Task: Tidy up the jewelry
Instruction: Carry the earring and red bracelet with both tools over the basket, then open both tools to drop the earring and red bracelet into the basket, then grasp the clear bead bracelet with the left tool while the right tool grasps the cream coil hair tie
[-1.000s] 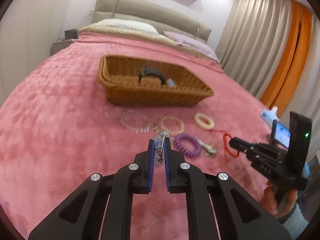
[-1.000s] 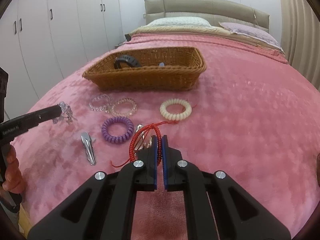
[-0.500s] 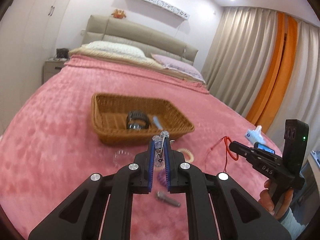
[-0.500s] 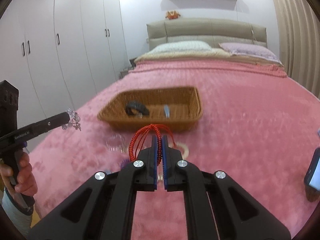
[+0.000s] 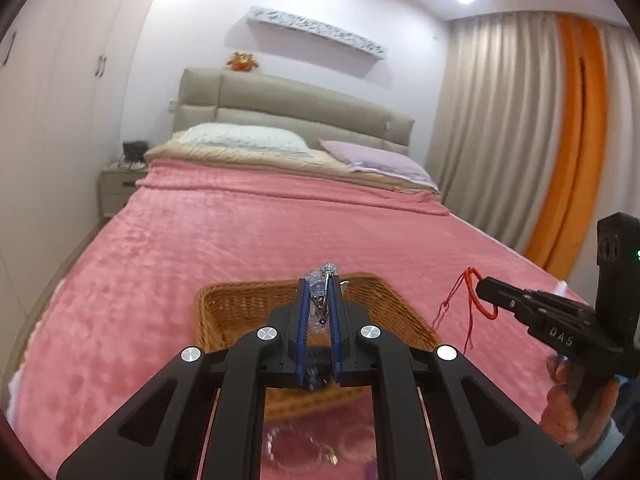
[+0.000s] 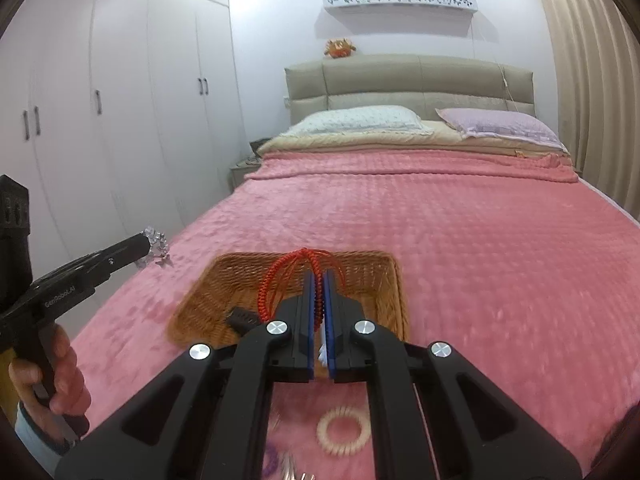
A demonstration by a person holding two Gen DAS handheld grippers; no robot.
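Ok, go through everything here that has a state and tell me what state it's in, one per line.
Left gripper: shut on crystal jewelry piece, held in the air.
Right gripper: shut on red cord bracelet, lifted.
Wicker basket: open-topped, a dark item inside.
Cream coil hair tie: lying on pink blanket.

Left gripper (image 5: 319, 286) clamped on crystal bead piece (image 5: 318, 289), held over wicker basket (image 5: 236, 308) on pink blanket (image 5: 192, 264). At right, right gripper (image 5: 482, 292) pinching red cord bracelet (image 5: 474, 294), cord ends hanging free. Below, between gripper arms, clear bead bracelets (image 5: 298, 446) lying blurred on blanket.
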